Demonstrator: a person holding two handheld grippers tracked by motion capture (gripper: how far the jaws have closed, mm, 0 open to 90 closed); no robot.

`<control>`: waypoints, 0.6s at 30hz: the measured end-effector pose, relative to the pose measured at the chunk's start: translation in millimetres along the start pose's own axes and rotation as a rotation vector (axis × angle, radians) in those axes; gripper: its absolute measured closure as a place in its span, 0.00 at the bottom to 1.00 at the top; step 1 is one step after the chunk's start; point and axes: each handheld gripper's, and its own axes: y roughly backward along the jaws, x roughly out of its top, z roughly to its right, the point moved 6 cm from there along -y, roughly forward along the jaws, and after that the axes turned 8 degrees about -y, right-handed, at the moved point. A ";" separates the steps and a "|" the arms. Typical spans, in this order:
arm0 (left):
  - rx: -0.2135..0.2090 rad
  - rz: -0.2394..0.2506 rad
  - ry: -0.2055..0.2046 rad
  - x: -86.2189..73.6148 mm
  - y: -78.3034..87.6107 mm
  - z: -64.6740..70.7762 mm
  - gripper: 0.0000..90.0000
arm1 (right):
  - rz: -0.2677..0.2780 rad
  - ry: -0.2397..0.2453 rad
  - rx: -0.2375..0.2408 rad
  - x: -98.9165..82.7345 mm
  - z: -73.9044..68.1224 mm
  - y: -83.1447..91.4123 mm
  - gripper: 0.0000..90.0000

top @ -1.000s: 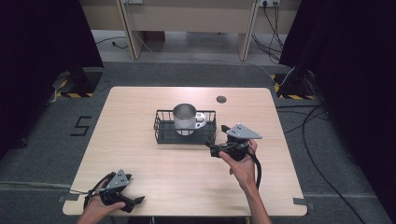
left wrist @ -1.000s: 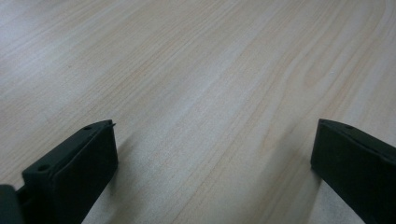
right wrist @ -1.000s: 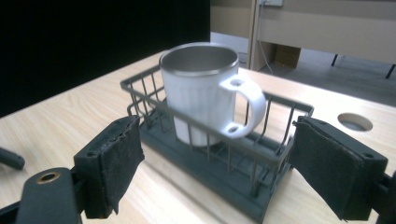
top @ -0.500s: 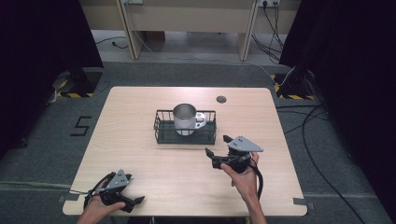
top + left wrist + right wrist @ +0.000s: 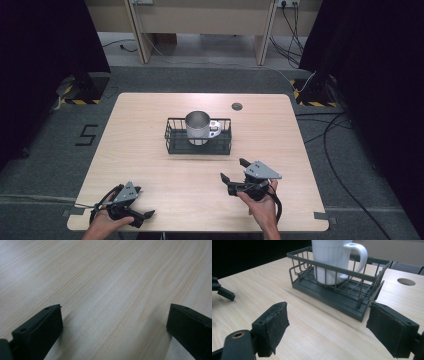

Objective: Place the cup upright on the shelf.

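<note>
- Right gripper (image 5: 233,170): we log it at lower right of centre in the high view, held in a hand (image 5: 261,206) just above the surface (image 5: 150,125). Its jaws are spread wide with nothing between them; the right gripper view shows bare wood between the two pads (image 5: 277,323).
- Left gripper (image 5: 142,202): we log it at the lower left of the high view, near the front edge of the surface. The left gripper view shows its jaws parted over plain wood grain and holding nothing.
- Mug (image 5: 198,127): white with a metallic-looking inside, upright inside the basket (image 5: 172,142). Its handle (image 5: 359,255) points to the right of the frame in both the high view and the right gripper view.
- Basket: dark wire, at the centre of the surface, well apart from both grippers. The right gripper faces it.
- Cable hole (image 5: 237,106): upper right of the basket, nothing in it.
- Status, in our judgement: the placing looks done, with the mug seated in the basket and both grippers released. What may remain, we judge, is only parking the right gripper by the near edge, as the left one is.
</note>
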 end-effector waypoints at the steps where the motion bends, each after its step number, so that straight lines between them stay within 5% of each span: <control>1: 0.000 0.000 0.000 0.0 0.0 0.0 0.00 | -0.003 0.005 0.003 -1.6 -1.1 0.2 0.19; 18: 0.000 0.000 0.000 0.0 0.0 0.1 0.00 | -0.054 0.000 0.008 -36.4 -3.7 11.5 0.17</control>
